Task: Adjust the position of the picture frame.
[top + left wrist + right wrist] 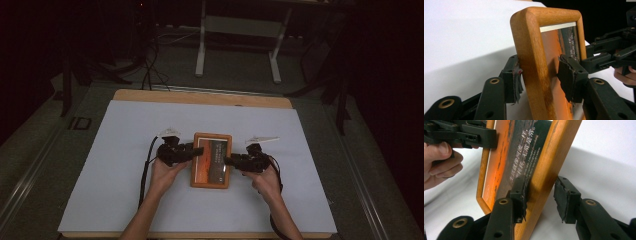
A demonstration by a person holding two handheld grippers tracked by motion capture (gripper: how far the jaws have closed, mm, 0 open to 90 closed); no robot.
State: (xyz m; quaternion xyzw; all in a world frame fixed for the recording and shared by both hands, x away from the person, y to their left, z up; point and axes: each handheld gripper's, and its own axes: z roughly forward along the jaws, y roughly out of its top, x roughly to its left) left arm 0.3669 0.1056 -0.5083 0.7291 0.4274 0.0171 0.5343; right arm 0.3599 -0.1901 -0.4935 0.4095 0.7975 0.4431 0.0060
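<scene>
Wooden picture frame [211, 160] on surface [125, 190] — left hand-held gripper [541, 75] and right hand-held gripper [540, 195] released, straddling its edges; next, withdraw.

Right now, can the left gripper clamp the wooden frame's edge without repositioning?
Probably yes: the left gripper already straddles the wooden frame rim, nothing between pads and wood; one pad looks apart from it.

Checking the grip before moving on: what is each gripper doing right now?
Left gripper: open, jaws straddling the wooden frame edge, one pad clear.
Right gripper: open, straddling the opposite edge, outer pad apart.
</scene>
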